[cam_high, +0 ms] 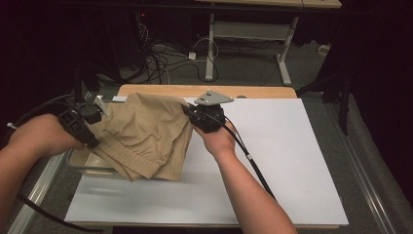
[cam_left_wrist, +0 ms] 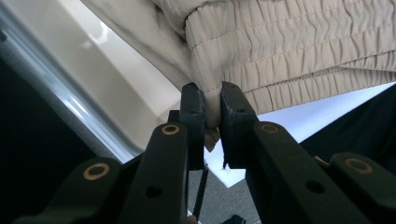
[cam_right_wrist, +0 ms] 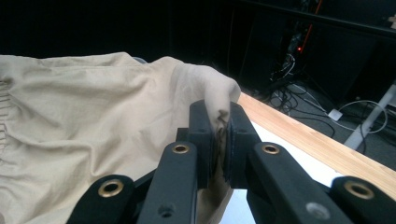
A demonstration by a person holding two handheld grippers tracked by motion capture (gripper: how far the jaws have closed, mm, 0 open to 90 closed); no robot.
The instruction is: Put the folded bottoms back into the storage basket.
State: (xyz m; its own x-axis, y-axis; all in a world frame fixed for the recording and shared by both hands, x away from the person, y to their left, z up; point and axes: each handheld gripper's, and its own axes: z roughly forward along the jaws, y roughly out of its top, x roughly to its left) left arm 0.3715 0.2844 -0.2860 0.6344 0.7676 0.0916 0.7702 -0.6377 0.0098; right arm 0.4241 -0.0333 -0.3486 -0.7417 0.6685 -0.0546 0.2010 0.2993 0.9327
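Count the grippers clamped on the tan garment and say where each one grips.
2. The left gripper pinches the tan garment at its elastic waistband; the right gripper pinches a fold at its far right edge.

No text, label, brand or number can be read on anything here.

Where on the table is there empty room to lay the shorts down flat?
The white board is bare right of the right gripper out to its right edge, and along the front below the tan shorts. The left side is crowded: the shorts hang over a clear bin, beside the left gripper.
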